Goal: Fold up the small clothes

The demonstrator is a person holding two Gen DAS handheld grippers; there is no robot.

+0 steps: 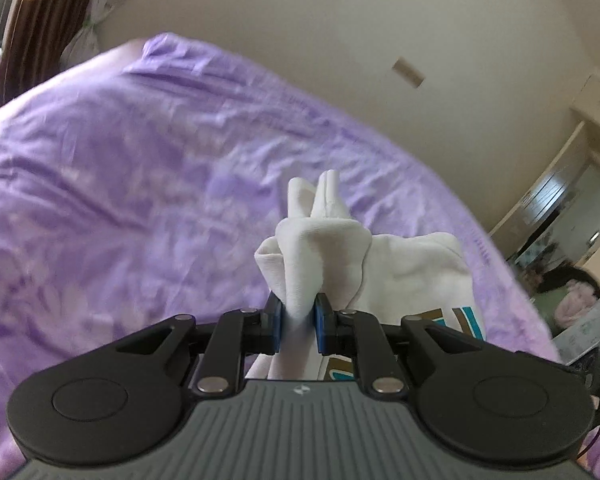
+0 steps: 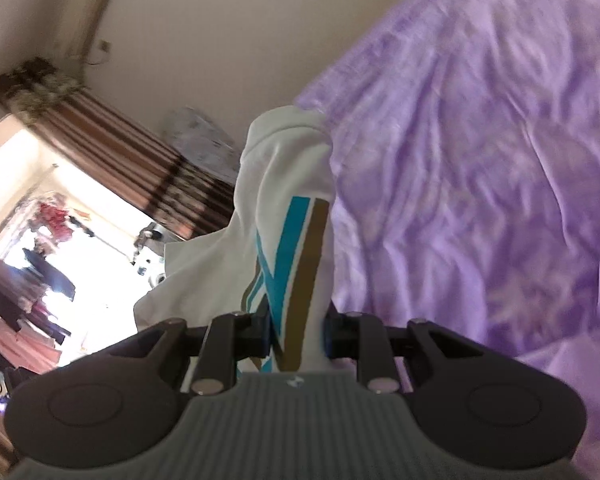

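Note:
A small white garment [image 1: 320,248] with teal and brown stripes is bunched up and lifted over the purple bedspread [image 1: 140,160]. My left gripper [image 1: 298,326] is shut on a gathered white fold of it, the blue pads pressing from both sides. In the right wrist view the same white garment [image 2: 292,208] stands up between the fingers, its teal and brown print facing me. My right gripper [image 2: 296,338] is shut on the printed part. The cloth hides the fingertips of both grippers.
The purple bedspread [image 2: 480,160] is wrinkled and fills most of both views. A cream wall [image 1: 340,20] lies behind the bed. A striped brown curtain [image 2: 140,160] and a bright window [image 2: 40,240] with hanging clothes are on the left. A doorway [image 1: 572,200] lies right.

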